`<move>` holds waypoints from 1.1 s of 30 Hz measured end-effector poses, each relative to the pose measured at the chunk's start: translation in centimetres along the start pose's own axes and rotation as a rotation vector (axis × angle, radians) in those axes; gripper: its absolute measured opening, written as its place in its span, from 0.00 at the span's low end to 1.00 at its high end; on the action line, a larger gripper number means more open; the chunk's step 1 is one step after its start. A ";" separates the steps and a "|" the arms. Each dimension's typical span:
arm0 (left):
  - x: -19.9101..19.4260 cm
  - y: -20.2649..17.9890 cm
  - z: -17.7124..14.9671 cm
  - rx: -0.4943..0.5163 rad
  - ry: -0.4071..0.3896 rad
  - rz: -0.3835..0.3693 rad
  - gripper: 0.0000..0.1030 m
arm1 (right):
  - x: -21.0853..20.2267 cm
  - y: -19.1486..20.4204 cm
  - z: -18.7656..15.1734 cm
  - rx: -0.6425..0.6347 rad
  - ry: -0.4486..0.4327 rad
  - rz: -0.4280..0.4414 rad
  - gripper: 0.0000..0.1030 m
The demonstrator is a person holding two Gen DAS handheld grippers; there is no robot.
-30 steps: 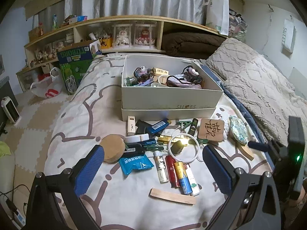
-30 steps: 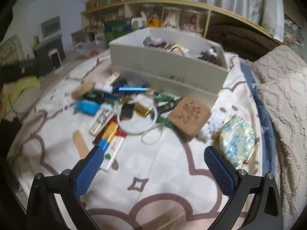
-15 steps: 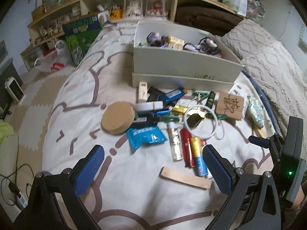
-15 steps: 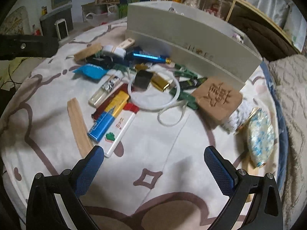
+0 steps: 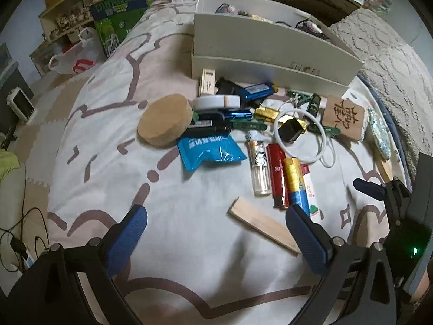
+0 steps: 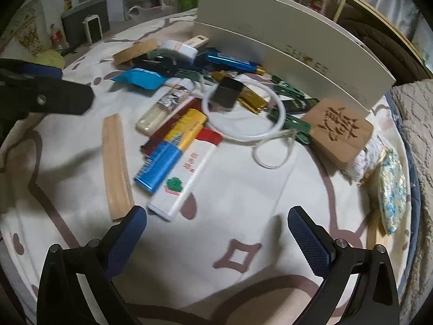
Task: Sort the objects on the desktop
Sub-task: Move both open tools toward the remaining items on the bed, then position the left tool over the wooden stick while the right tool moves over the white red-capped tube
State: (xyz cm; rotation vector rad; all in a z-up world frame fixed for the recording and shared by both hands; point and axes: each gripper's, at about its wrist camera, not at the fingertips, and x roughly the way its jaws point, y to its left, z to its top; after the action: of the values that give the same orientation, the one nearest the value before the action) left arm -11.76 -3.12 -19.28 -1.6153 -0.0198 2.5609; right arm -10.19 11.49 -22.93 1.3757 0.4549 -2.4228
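A heap of small objects lies on the patterned bedspread before a white shoe box [image 5: 270, 51]: a cork disc [image 5: 163, 120], a blue packet [image 5: 209, 153], several lighters [image 5: 293, 181], a wooden stick [image 5: 263, 226], a white cable ring [image 5: 297, 132] and a carved wooden block [image 5: 342, 117]. My left gripper [image 5: 216, 233] is open and empty, low over the cloth beside the stick. My right gripper [image 6: 216, 233] is open and empty, just short of the white lighter [image 6: 186, 176] and the stick [image 6: 116, 166]. The box [image 6: 284, 43] stands behind.
A patterned fan [image 6: 392, 189] lies at the right by a knitted blanket [image 5: 392, 67]. The left gripper's arm [image 6: 43, 94] shows at the right view's left edge. Shelves, a green carton [image 5: 119, 16] and a plastic bag [image 5: 73, 57] stand beyond the bed.
Both grippers have dropped lower and moved in toward the heap, so the objects look larger. Both stay open. Nothing on the bed has moved.
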 end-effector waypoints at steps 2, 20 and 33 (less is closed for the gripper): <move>0.4 0.0 -0.1 -0.010 0.013 -0.003 1.00 | 0.2 0.2 0.0 -0.002 -0.002 0.017 1.00; 2.6 -1.6 -1.5 0.071 0.061 0.045 1.00 | 0.4 -4.9 -1.2 0.238 0.004 -0.051 1.00; 2.6 -4.0 -2.7 0.156 0.071 0.030 1.00 | 1.1 -9.4 -1.5 0.447 0.012 -0.112 1.00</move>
State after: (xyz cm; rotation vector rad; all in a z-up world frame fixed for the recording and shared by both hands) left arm -10.06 1.01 -22.48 -1.6583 0.2069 2.4554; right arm -13.53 20.46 -23.50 1.5707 -0.0157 -2.7208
